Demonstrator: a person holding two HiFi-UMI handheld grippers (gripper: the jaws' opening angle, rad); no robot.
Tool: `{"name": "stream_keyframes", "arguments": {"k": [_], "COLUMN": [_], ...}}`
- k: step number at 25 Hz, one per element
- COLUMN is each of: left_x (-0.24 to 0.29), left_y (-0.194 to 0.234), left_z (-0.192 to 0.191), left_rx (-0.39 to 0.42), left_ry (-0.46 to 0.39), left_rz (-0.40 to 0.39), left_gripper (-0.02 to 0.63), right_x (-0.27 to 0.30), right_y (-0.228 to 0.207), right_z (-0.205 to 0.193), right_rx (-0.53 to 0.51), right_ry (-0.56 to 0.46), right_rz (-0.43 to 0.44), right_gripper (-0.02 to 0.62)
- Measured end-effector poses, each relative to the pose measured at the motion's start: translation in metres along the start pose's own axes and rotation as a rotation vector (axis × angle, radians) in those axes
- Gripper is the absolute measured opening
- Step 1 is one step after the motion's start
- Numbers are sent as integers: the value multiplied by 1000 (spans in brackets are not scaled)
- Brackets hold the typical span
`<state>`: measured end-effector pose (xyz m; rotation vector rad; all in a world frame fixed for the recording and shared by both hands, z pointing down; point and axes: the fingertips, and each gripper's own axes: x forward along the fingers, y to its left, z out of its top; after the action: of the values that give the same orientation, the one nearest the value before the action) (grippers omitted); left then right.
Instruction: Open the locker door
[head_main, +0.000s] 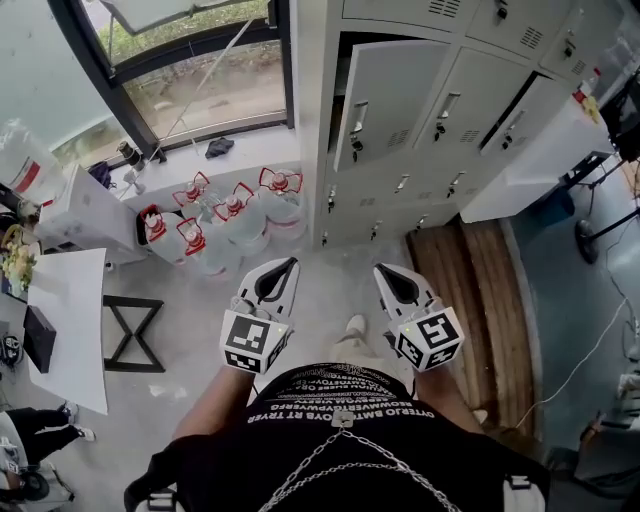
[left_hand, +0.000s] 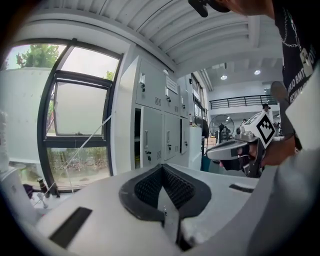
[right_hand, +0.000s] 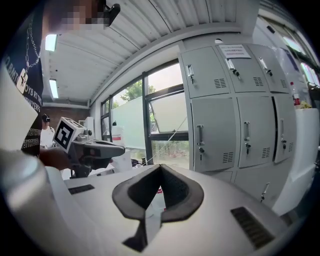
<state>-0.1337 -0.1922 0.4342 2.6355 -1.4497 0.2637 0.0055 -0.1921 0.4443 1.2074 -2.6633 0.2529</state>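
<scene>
One locker door (head_main: 385, 100) in the grey bank of lockers (head_main: 480, 130) stands swung out from its frame. It is in the upper-left column, right beside the window (head_main: 200, 90), with a dark gap along its left and top edges. It is a plain grey panel with a vertical handle (head_main: 357, 122) near its free left edge and a small vent grille low on the face. The left gripper view shows it from the side, with the dark compartment open next to it (left_hand: 150, 142). The neighbouring doors lie flush and closed.

Judging by how it hangs, the opening looks already done, which would explain why you hold both tools low at your waist, well apart from the lockers, pointing roughly level toward them. Your left tongs (head_main: 285, 270) are closed tip to tip with nothing between the pads, and your right tongs (head_main: 390, 278) are also fully closed and empty. Water bottles (head_main: 225, 225) crowd the floor below the window.
</scene>
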Motion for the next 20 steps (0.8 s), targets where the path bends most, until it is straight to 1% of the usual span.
{"name": "stream_keyframes", "arguments": {"k": [5, 8, 11, 18, 20], "left_x": [39, 64, 84, 124, 133], "left_y": [7, 15, 18, 22, 22], "left_z": [19, 32, 42, 49, 52], "left_rx": [21, 32, 24, 16, 16], "left_ry": [-2, -10, -22, 2, -4], "left_rz": [41, 80, 126, 233, 257], "left_gripper": [3, 3, 3, 3, 3], "right_x": [30, 47, 59, 88, 98], "right_y": [-38, -61, -85, -135, -146], "right_z": [16, 23, 30, 50, 54], "right_rx": [-5, -13, -21, -48, -54], "right_ry": [-19, -24, -17, -35, -39], "right_rz": [60, 105, 145, 248, 277], "right_gripper": [-3, -3, -3, -3, -3]}}
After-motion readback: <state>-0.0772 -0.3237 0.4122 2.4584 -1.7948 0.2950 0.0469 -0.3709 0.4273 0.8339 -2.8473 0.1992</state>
